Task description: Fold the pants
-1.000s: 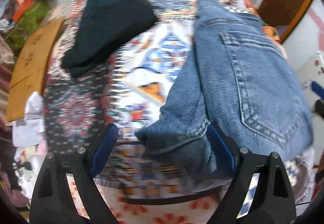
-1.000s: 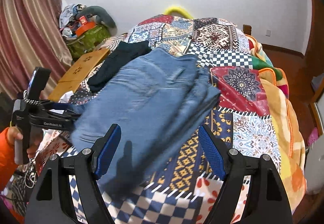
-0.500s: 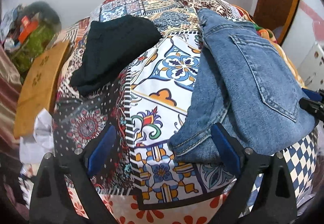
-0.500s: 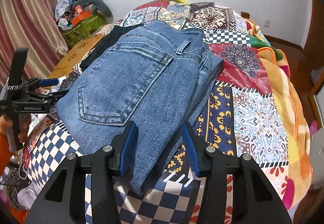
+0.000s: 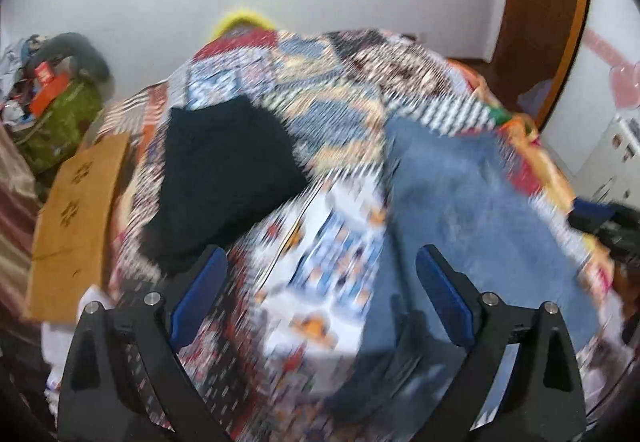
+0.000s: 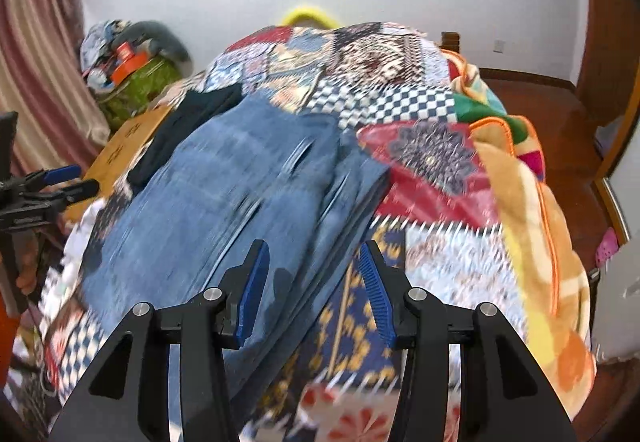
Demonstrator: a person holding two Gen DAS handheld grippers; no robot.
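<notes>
The multicoloured patchwork quilt (image 6: 436, 158) covers the bed and carries all garments. The folded blue denim pants (image 6: 224, 202) lie flat on the quilt; compared with one second ago, the left leg hem no longer bunches between the left jaws, and both views now show motion blur. The black folded garment (image 5: 224, 170) lies on the quilt beyond the pants, apart from them. The left gripper (image 5: 320, 290) is raised above the quilt, tilted downward, jaws spread wide and empty. The right gripper (image 6: 310, 290) points down at the near edge of the pants; its jaws have just been closing, now half-spread, pads not pressing the denim.
</notes>
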